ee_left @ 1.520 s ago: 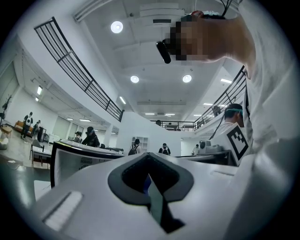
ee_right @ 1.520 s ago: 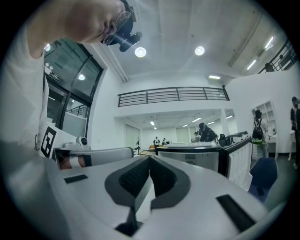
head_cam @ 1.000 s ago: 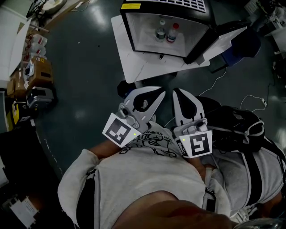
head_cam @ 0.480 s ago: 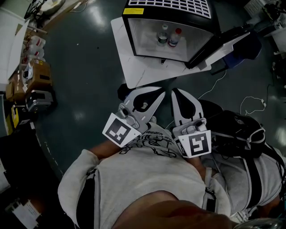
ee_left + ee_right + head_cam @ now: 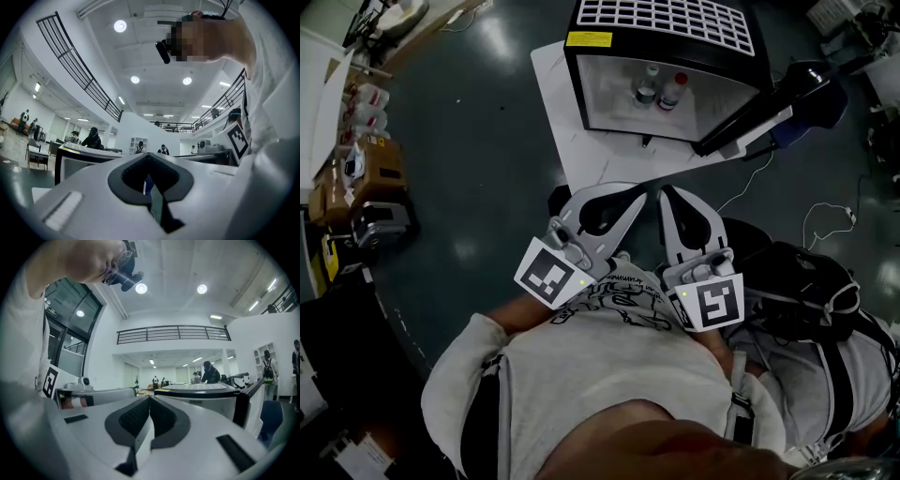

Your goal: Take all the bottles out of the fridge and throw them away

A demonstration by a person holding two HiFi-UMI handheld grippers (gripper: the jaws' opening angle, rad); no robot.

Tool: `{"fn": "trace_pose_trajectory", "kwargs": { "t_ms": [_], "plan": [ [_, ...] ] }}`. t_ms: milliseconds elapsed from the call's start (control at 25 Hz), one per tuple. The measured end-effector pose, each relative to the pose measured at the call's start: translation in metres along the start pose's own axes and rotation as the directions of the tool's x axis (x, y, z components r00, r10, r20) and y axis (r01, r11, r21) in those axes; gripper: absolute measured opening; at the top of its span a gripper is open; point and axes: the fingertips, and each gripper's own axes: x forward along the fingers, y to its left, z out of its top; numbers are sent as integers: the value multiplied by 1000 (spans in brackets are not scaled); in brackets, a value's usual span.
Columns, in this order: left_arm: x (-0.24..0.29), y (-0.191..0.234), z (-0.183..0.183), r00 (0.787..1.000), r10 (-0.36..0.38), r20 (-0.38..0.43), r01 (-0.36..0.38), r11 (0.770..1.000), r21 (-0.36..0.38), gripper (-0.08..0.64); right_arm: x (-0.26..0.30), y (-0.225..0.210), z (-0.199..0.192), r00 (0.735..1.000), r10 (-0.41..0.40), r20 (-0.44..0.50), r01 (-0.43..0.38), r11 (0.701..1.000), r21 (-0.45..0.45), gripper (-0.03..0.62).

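A small black fridge (image 5: pixel 581 70) stands on a white board (image 5: pixel 581 145) on the floor, its door (image 5: pixel 750 108) swung open to the right. Inside stand two bottles: one with a pale cap (image 5: pixel 647 86) and one with a red cap (image 5: pixel 673 90). My left gripper (image 5: pixel 636 192) and right gripper (image 5: pixel 667 193) are held side by side close to my chest, well short of the fridge. Both point toward it, both are shut and hold nothing. The fridge (image 5: pixel 70 157) shows low at the left of the left gripper view. It (image 5: pixel 201 397) lies ahead in the right gripper view.
Cardboard boxes and gear (image 5: pixel 366 173) line the left side of the dark floor. A black backpack (image 5: pixel 797 277) lies at my right, with a white cable (image 5: pixel 825 216) beyond it. Several people (image 5: pixel 93 138) stand far off in the hall.
The fridge has slid lower and looms larger in the head view as I come closer. Both grippers keep their pose before my chest, still shut.
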Motion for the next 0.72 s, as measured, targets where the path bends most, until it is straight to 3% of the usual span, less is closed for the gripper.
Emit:
{"fn": "trace_pose_trajectory", "kwargs": {
  "t_ms": [560, 720],
  "plan": [
    [-18, 50, 9, 999, -52, 10, 52, 999, -13, 8, 56, 19, -1, 1000, -26, -15, 26, 1000, -8, 9],
    [-29, 64, 6, 999, -37, 0, 37, 999, -7, 9, 67, 26, -5, 999, -29, -16, 29, 1000, 3, 9]
  ]
}}
